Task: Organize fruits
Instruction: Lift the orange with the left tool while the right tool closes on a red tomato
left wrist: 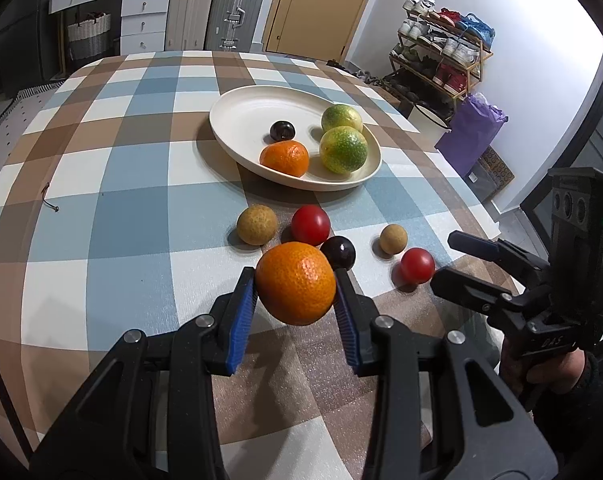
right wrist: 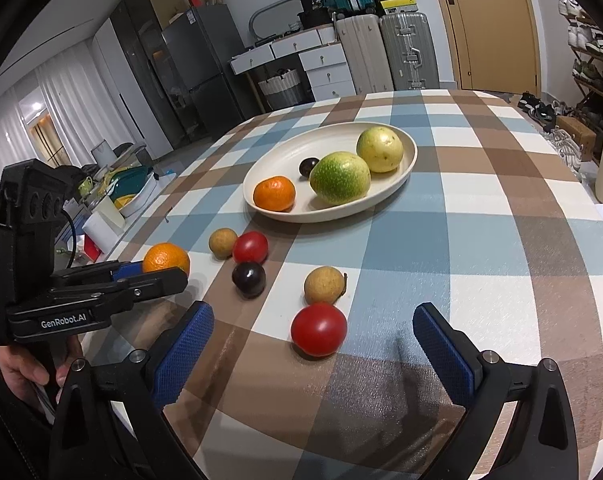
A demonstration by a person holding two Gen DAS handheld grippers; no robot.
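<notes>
**Left gripper clamps an orange; right gripper wide open over a tomato**

The checked table (left wrist: 121, 200) carries a cream plate (left wrist: 237, 120) holding two green citrus, a small orange and a dark plum (left wrist: 282, 130).

In the left wrist view, the left gripper (left wrist: 295, 292) has its blue pads (left wrist: 243, 312) pressed on both sides of an orange (left wrist: 296, 283), which sits clear of the cloth. Loose fruit lies just beyond it: a dark plum at 1 o'clock, touching or nearly so, a tomato (left wrist: 310, 225) at 12, a longan (left wrist: 257, 225) at 11.

In the right wrist view, the right gripper (right wrist: 313, 336) has its fingers (right wrist: 183, 354) spread wide, touching nothing. A tomato (right wrist: 319, 329) rests on the table between the tips, a longan (right wrist: 324, 285) just beyond it at 12 o'clock.
</notes>
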